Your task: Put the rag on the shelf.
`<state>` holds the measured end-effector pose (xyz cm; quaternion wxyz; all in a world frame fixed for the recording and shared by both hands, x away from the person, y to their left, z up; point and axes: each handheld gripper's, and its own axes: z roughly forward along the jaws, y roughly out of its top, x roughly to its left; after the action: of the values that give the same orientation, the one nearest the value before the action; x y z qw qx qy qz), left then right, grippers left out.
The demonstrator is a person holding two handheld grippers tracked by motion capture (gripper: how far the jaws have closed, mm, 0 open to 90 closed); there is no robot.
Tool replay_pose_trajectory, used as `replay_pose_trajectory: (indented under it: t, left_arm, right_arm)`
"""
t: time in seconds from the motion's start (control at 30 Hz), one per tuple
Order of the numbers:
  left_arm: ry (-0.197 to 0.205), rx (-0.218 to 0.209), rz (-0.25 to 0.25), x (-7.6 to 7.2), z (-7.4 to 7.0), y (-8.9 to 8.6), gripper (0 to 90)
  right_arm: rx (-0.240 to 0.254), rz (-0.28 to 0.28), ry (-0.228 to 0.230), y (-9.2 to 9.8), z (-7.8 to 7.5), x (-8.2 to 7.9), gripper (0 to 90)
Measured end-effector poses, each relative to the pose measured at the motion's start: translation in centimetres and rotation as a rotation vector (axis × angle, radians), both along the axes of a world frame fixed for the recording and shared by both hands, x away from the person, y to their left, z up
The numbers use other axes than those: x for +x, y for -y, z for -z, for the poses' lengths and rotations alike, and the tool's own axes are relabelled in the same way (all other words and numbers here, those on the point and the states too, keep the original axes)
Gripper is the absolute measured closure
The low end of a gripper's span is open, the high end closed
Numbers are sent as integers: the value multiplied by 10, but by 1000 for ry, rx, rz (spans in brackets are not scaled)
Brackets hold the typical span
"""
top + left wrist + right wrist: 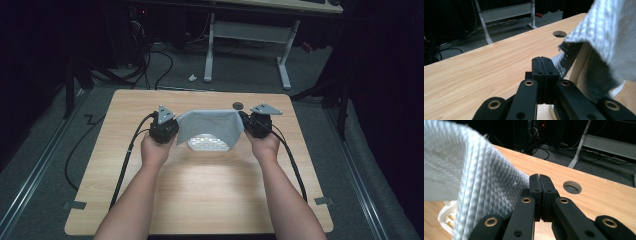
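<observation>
Apparently perforated white basket (pixel 209 144), grey cloth (pixel 210 125) draped above, contents hidden.

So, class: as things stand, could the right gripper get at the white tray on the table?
Probably not yet. The right gripper is shut on one corner of the grey cloth, the left gripper on the other, and the cloth hangs over the white tray, covering most of it. It would have to let go first.
</observation>
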<state>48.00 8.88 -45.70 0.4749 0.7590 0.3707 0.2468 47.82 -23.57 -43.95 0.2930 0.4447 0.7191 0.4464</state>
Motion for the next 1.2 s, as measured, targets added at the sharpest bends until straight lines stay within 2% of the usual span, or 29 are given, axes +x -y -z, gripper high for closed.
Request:
replay_pose_trajectory:
  t: [0.3, 0.4, 0.53, 0.73, 0.8, 0.87, 0.97, 1.2]
  left_arm:
    - [-27, -3, 5, -5, 17, -1, 899]
    - [-36, -4, 6, -6, 21, -1, 899]
    - [-44, -4, 5, -7, 25, -2, 898]
    - [-40, -9, -6, -8, 27, -4, 891]
    - [-30, -9, -14, -9, 25, -4, 844]
    - [-25, -15, -14, -9, 24, -5, 833]
    - [-16, -21, -30, -9, 21, -7, 780]
    - [3, -25, -66, -10, 14, -15, 675]
  right_arm:
    - [4, 4, -35, 1, 19, -2, 900]
    - [14, 8, -33, 2, 23, -3, 900]
    - [12, 15, -52, 4, 30, -3, 900]
    - [10, 16, -55, 4, 32, -4, 900]
    - [13, 18, -48, 5, 30, -5, 893]
    - [13, 19, -40, 5, 29, -5, 867]
    - [11, 28, -32, 7, 27, -6, 805]
    - [16, 44, -17, 13, 21, -7, 763]
